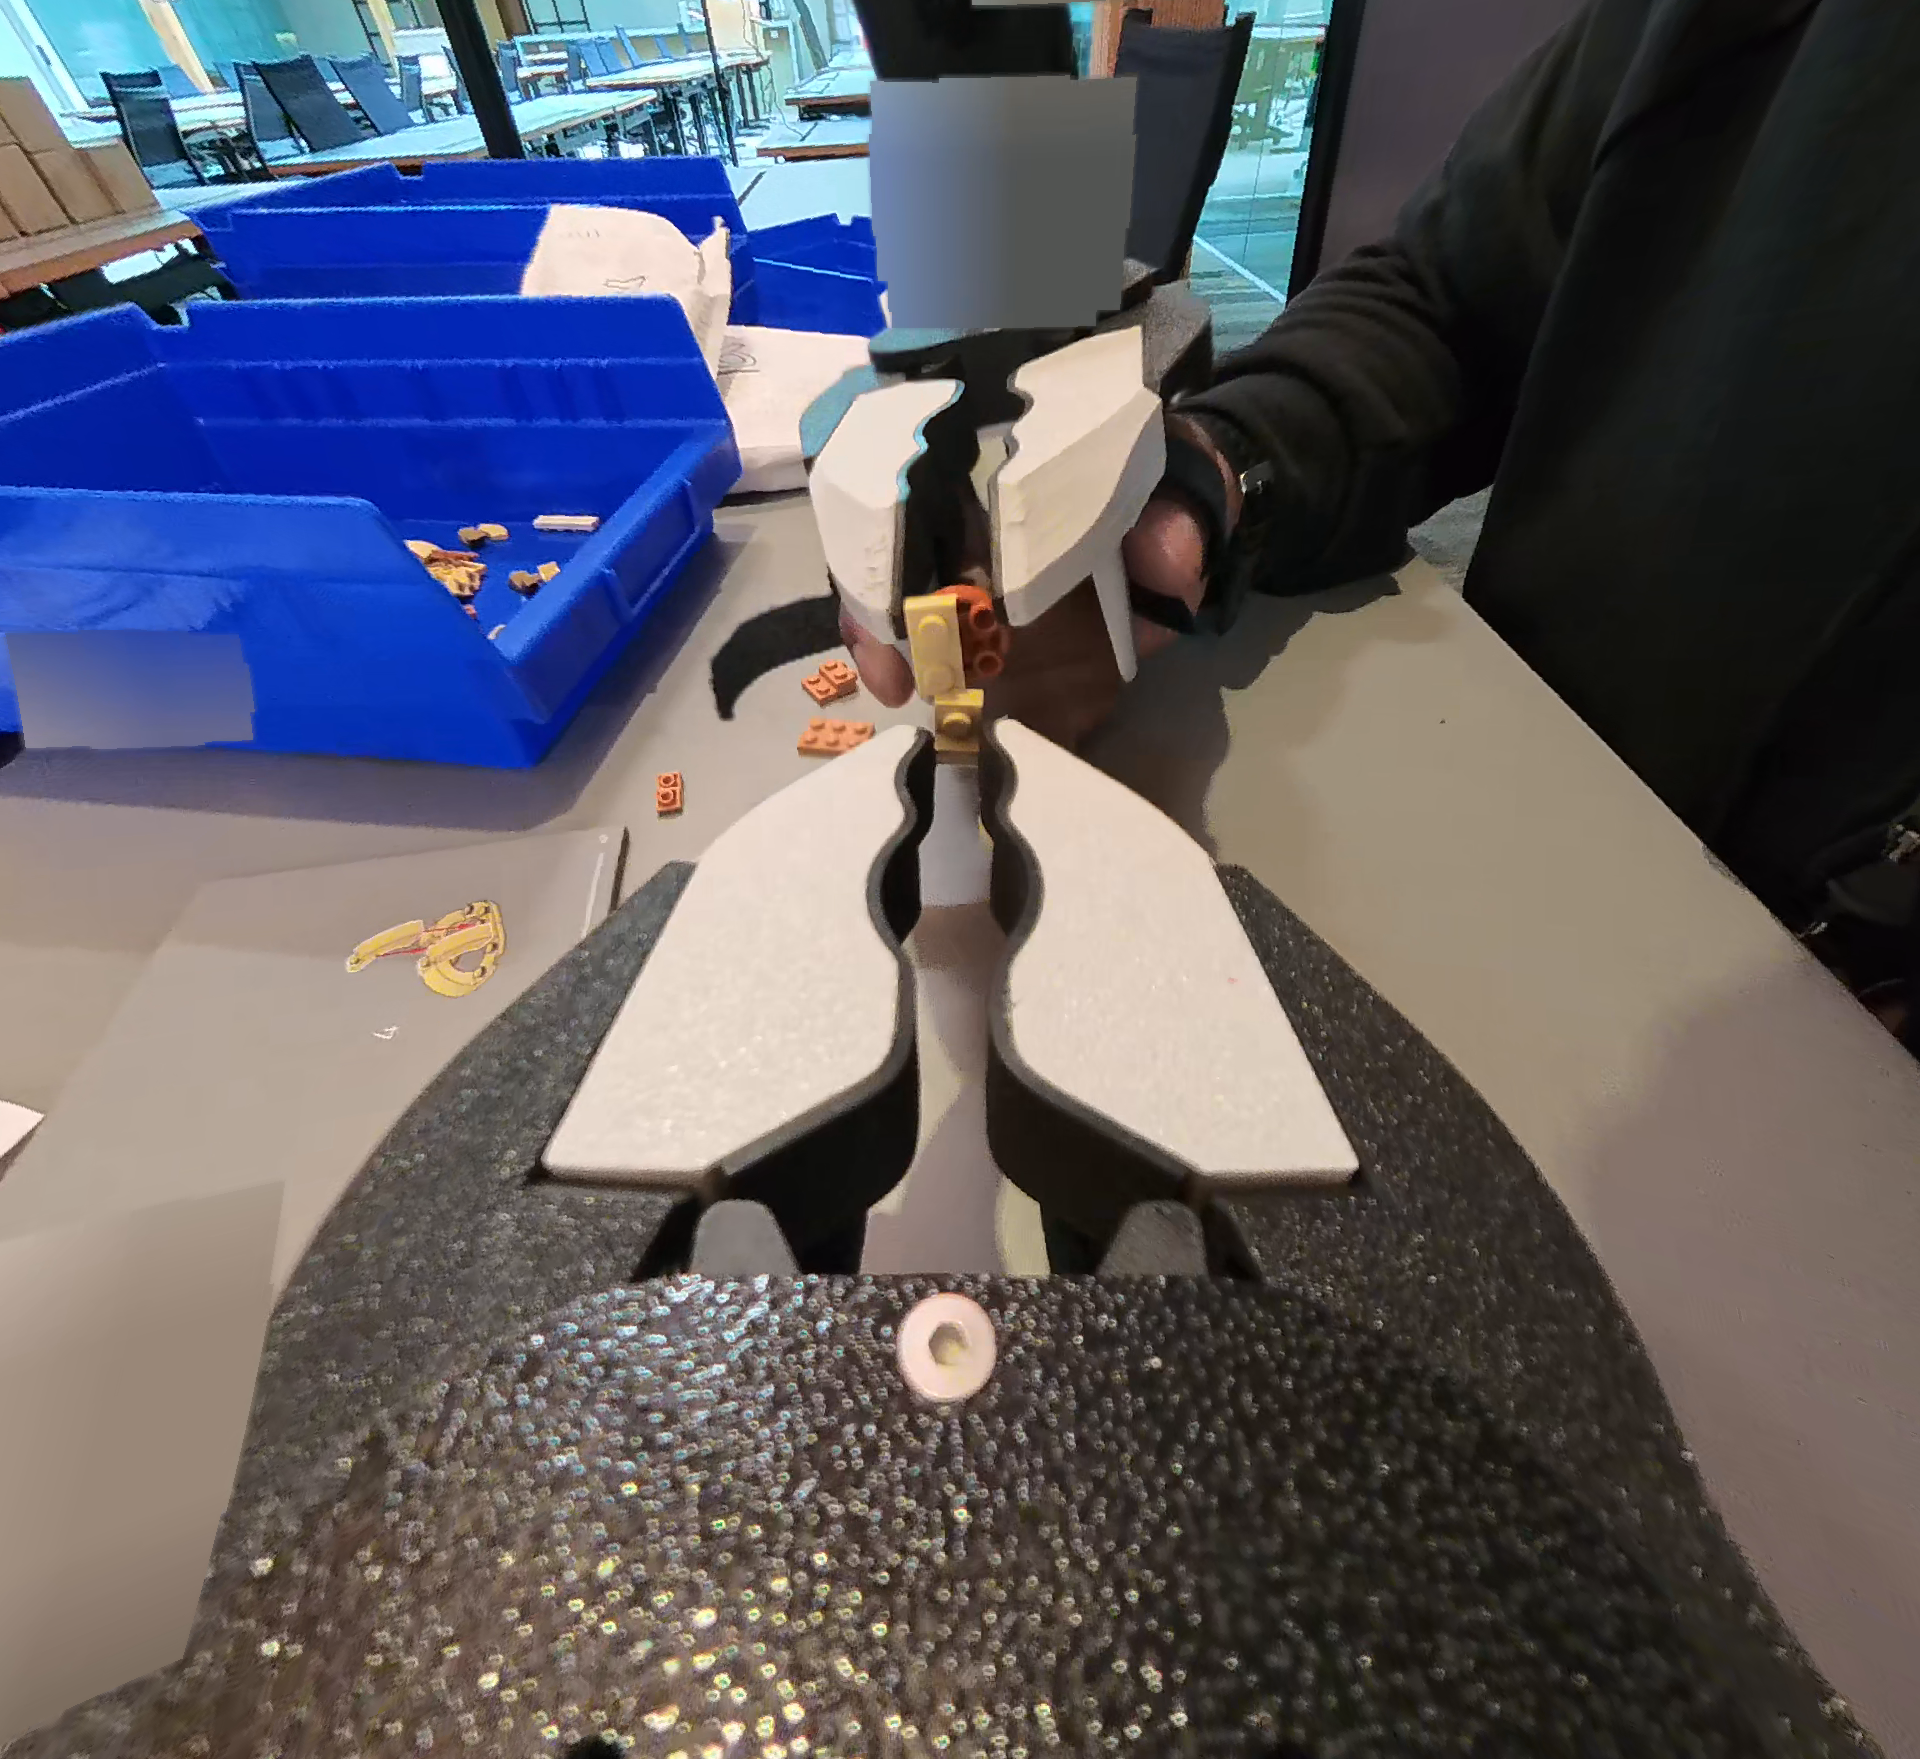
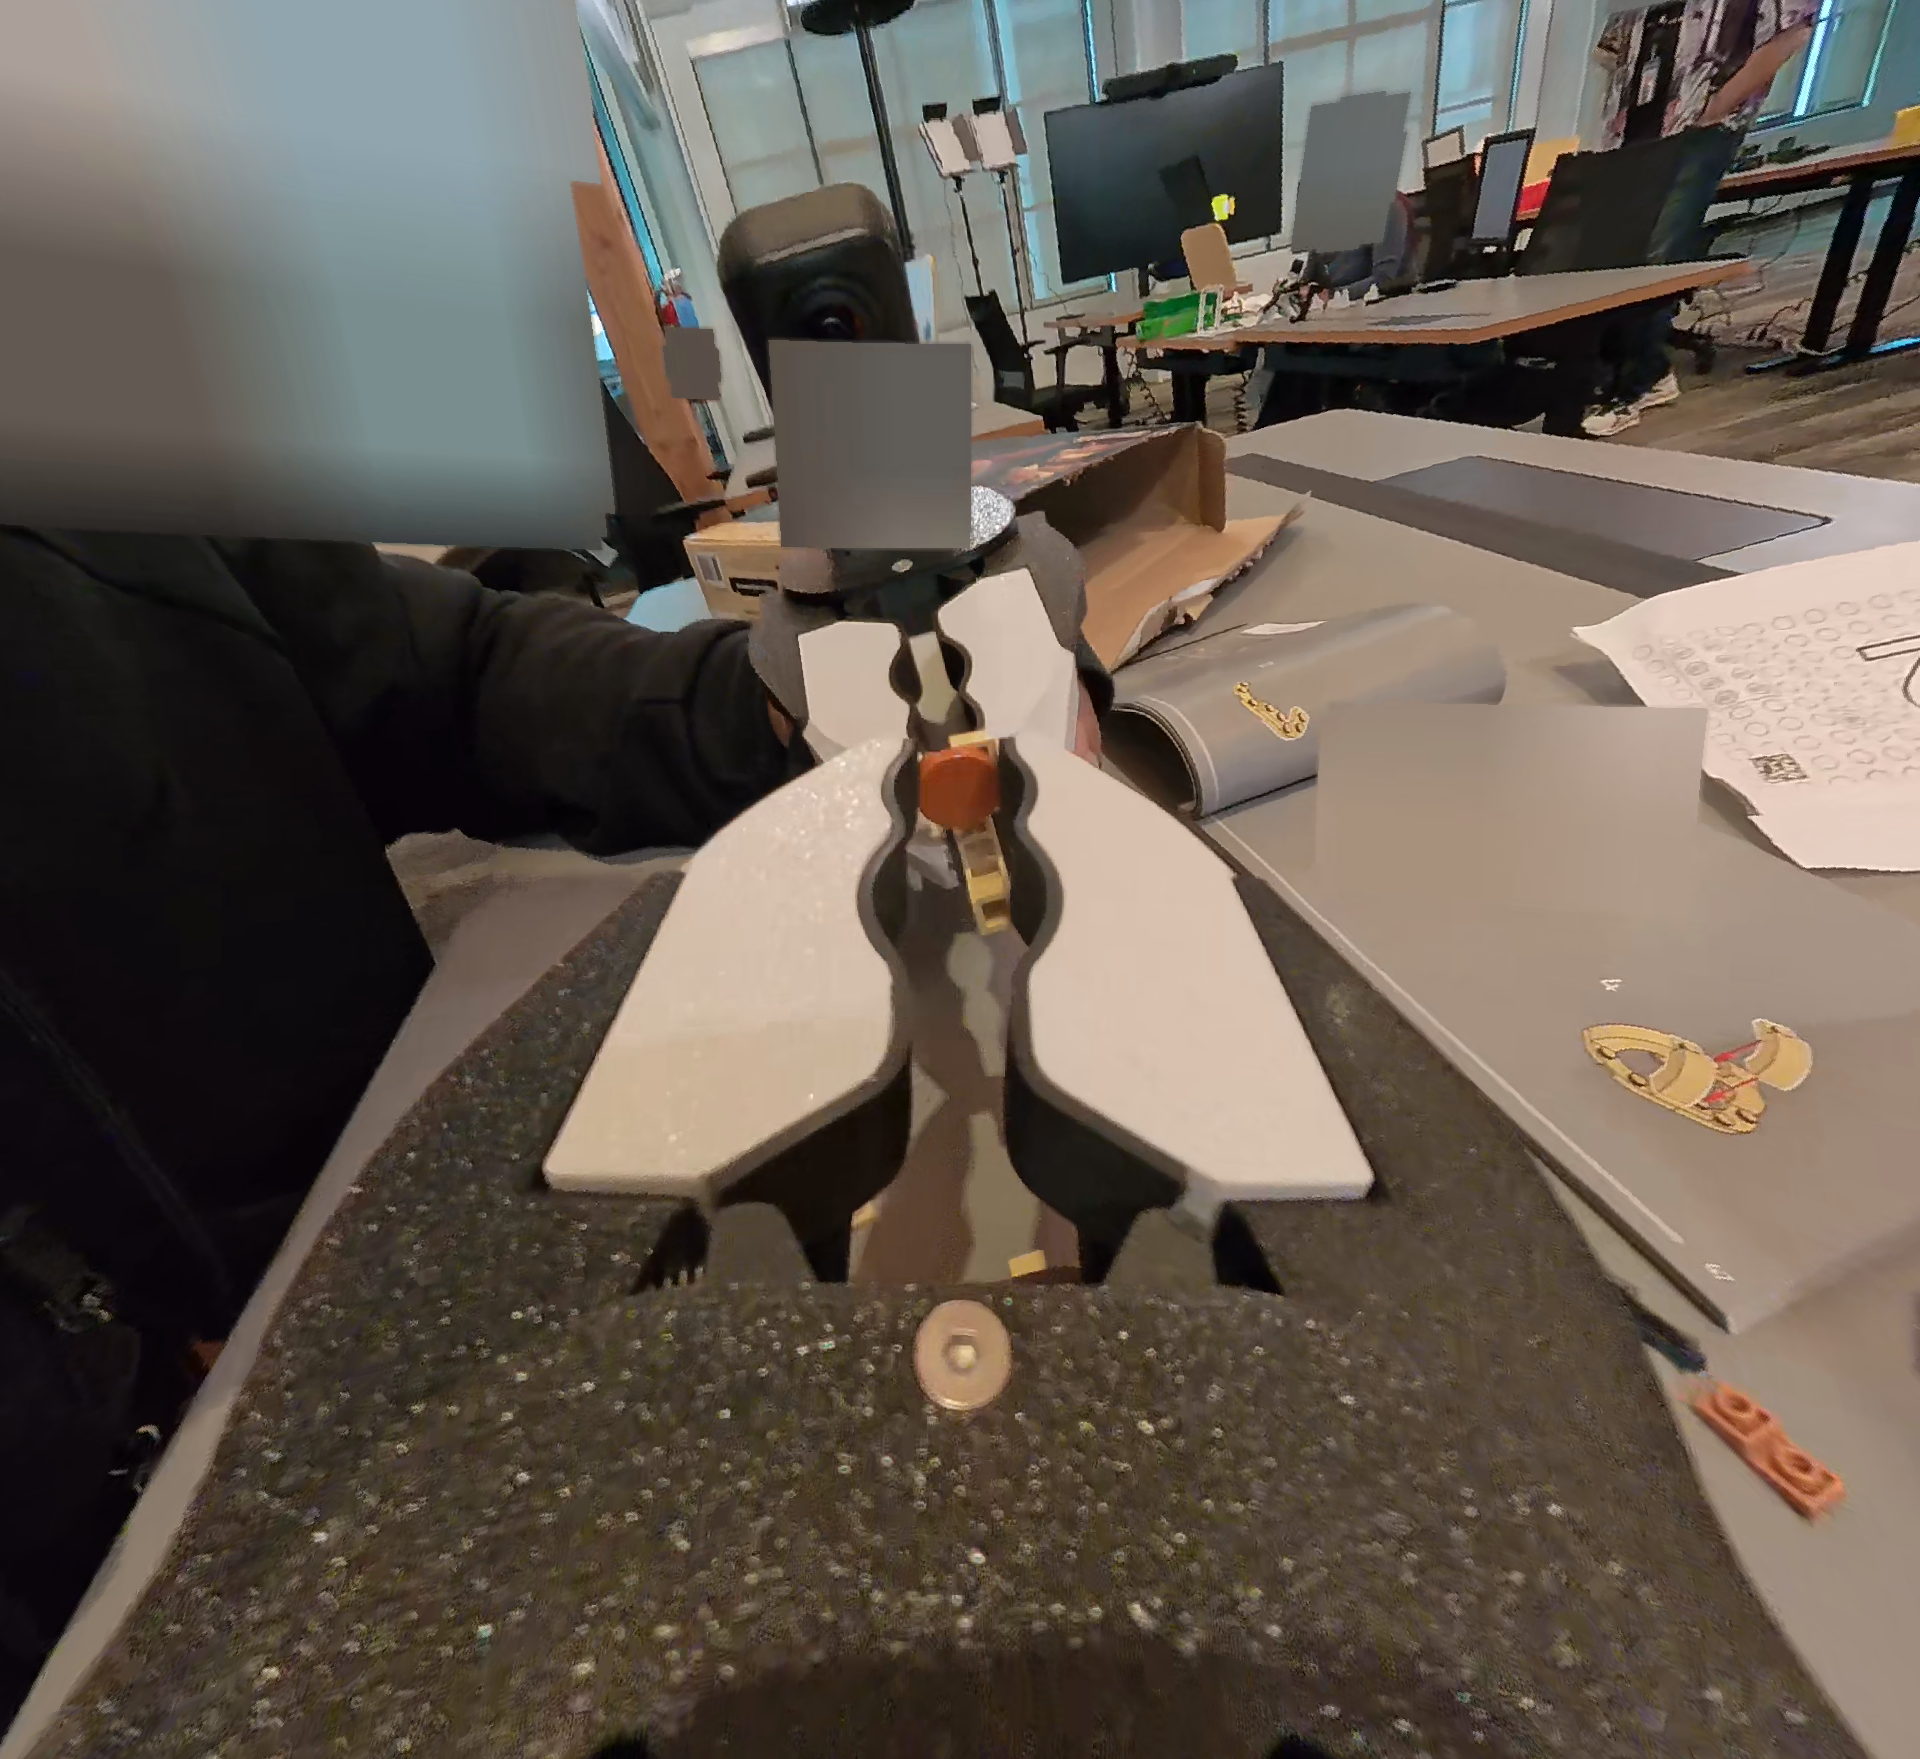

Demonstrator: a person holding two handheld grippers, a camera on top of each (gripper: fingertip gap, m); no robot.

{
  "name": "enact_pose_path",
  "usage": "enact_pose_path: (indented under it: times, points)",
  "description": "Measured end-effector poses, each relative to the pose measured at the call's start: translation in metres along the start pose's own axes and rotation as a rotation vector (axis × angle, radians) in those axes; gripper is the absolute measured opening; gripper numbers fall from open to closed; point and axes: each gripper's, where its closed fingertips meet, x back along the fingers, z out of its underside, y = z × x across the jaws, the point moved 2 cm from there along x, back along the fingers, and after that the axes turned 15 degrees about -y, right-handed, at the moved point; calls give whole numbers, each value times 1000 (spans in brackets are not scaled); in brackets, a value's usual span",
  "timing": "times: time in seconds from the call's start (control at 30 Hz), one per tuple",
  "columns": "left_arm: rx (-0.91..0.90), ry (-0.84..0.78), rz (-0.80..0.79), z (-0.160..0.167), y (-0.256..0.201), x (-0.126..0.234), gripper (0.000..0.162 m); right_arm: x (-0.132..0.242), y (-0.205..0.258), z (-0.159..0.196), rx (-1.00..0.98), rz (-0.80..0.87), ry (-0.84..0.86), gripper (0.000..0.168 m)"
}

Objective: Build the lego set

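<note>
Left gripper (image 1: 956, 741) pinches tan piece (image 1: 958, 722); only there, blue bin (image 1: 582, 608).

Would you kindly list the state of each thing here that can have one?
left gripper: shut on the small tan piece.
right gripper: shut on the tan-and-orange assembly.
small tan piece: held in the air, meeting the assembly's lower end.
tan-and-orange assembly: held in the air, above the table.
blue bin: open, loose pieces inside.
instruction booklet: open, flat on the table.
cardboard box: torn open.

Glossy plastic bricks (image 1: 954, 644), a matt blue plastic bin (image 1: 343, 504) (finely textured), smooth grey table (image 1: 1455, 878), and torn brown cardboard box (image 2: 1164, 514).
</note>
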Motion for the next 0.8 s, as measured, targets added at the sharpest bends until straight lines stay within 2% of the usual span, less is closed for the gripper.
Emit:
enact_pose_path:
  times: [0.5,0.8]
  points:
    - [19,44,-50,-4,1,-2,8,-1,0,-4,-97,0,-61,14]
    - [113,-18,-57,-10,4,0,7,1,-6,-8,-218,14,-109,13]
